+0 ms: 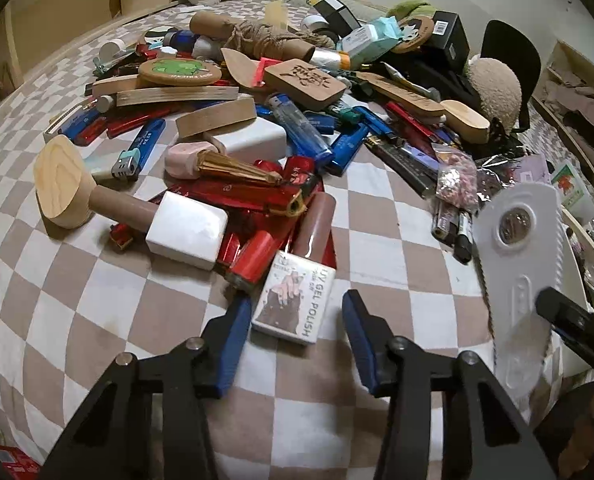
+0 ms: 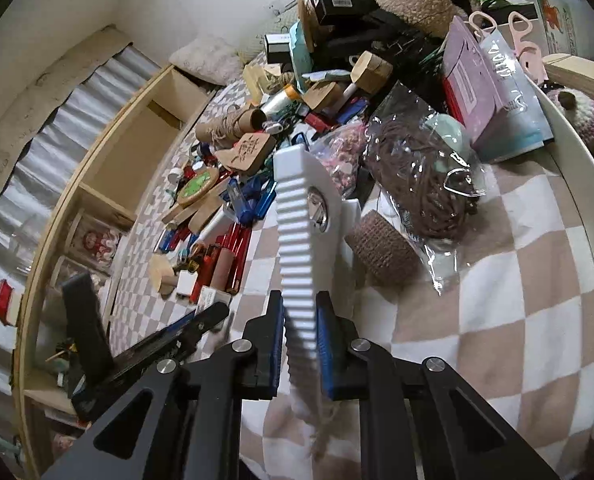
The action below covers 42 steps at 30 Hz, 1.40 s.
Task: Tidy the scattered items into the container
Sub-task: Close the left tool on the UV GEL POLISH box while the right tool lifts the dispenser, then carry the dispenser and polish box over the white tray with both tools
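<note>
Clearly, two steps are in hand at once. From the left wrist view, the left gripper is seen tilted down over the brown-and-white checked bedspread, its blue-padded jaws standing either side of the white rectangular cap of a pink gel-polish bottle at the near edge of the pile of red and blue lighters. No pad is seen pressing on the cap yet; a gap shows at the right-hand pad, so nothing is grasped. The closing is best finished squarely on the cap's flat sides, since the smooth round body could roll away, and the red lighters touching it are best left undisturbed when it is lifted. At the right of the same view, a white flat plastic tool with a toothed edge and a round metal stud is held up off the bedspread.

From the right wrist view, the right gripper is seen clenched on that white toothed tool near its lower end, the long part standing up beyond the pads. So low a hold probably lets the piece pivot; it is best carried slowly and kept upright. No container is made out with certainty; a cream curved rim at the right may belong to it.
</note>
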Motion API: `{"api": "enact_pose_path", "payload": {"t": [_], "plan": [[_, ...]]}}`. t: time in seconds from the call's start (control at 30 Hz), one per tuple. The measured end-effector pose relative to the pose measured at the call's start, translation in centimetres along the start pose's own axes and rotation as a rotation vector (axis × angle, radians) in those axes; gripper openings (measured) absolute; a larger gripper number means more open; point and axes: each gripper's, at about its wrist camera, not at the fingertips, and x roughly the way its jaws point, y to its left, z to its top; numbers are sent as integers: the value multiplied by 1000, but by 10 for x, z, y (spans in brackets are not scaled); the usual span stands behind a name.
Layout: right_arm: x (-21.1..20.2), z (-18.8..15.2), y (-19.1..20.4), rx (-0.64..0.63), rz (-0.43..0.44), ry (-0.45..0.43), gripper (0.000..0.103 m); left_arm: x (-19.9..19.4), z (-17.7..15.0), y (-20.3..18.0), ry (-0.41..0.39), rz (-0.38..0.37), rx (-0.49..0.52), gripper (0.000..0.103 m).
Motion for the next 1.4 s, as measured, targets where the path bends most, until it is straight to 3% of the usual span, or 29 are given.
{"api": "enact_pose_path", "payload": {"t": [0.03,0.1,0.2,0.53,0.83,1.0,1.4], "plan": [[0,-1,0,-7,-6,3,17,1,0,-1,0,5,7,47],[1,-3,1,-19,-17,14,17,3,0,-4,5,14,20,35],[2,-4,3,-30,-26,20,17,0,-2,-6,9,0,33,32],[13,-2,-7,-44,-132,43,17,0,-15,-30,1,3,129,31],[25,-3,-11,-49,-132,66,17,5,-11,-32,-2,8,132,32],[19,-4,-18,23,-28,97,17,-3,-12,-30,-8,-38,118,31],[-1,-17,-23,168,118,104,17,-28,-26,-38,-40,-102,96,31]]}}
